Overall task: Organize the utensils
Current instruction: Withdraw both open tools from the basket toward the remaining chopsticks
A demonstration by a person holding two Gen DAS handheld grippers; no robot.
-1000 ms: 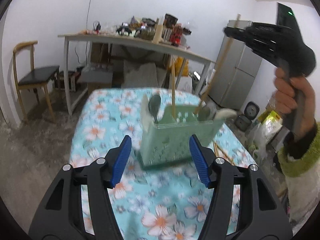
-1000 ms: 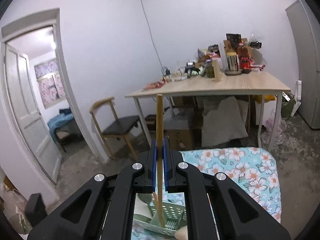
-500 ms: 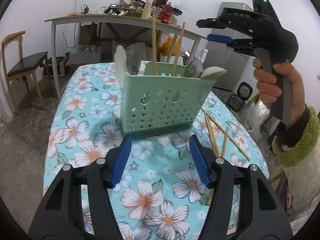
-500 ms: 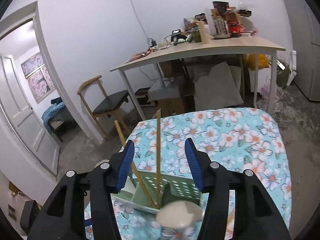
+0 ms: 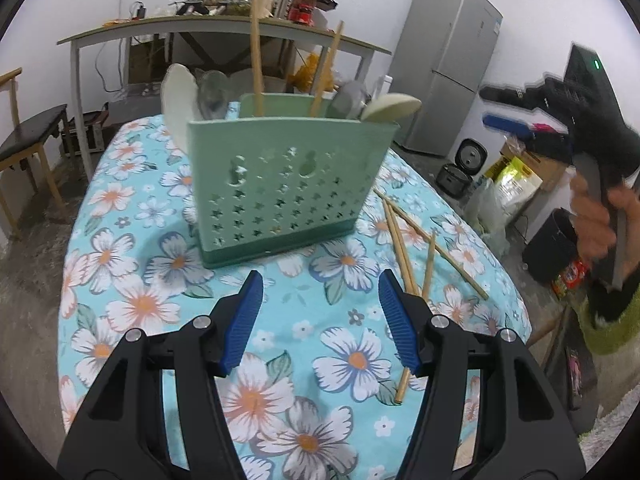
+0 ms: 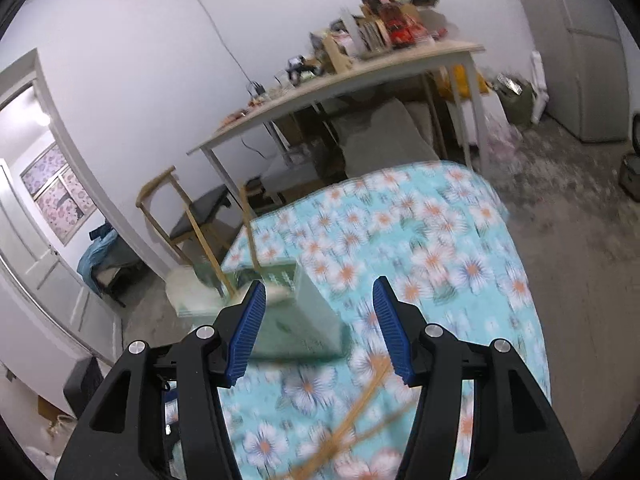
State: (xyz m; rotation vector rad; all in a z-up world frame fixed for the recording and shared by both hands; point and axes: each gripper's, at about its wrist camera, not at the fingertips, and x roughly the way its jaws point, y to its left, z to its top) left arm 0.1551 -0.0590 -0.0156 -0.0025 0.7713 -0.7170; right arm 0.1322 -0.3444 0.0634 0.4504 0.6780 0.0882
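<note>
Two grippers are ours here, and both stand parted with nothing between their pads; the left gripper (image 5: 320, 316) hangs over the flowered tablecloth (image 5: 132, 264), its blue fingers (image 5: 244, 316) about half spread and closed on nothing; just beyond its fingertips stands the green utensil basket (image 5: 280, 192), upright, with two chopsticks (image 5: 256, 44) and several spoons (image 5: 180, 92) standing in it; four loose chopsticks (image 5: 400, 240) lie on the cloth beside and beyond the right-hand finger, one passing under it; the right gripper (image 6: 318, 328) is likewise agape and empty, with the basket just past its left-hand finger, and blurred chopsticks on the cloth below its pads.
</note>
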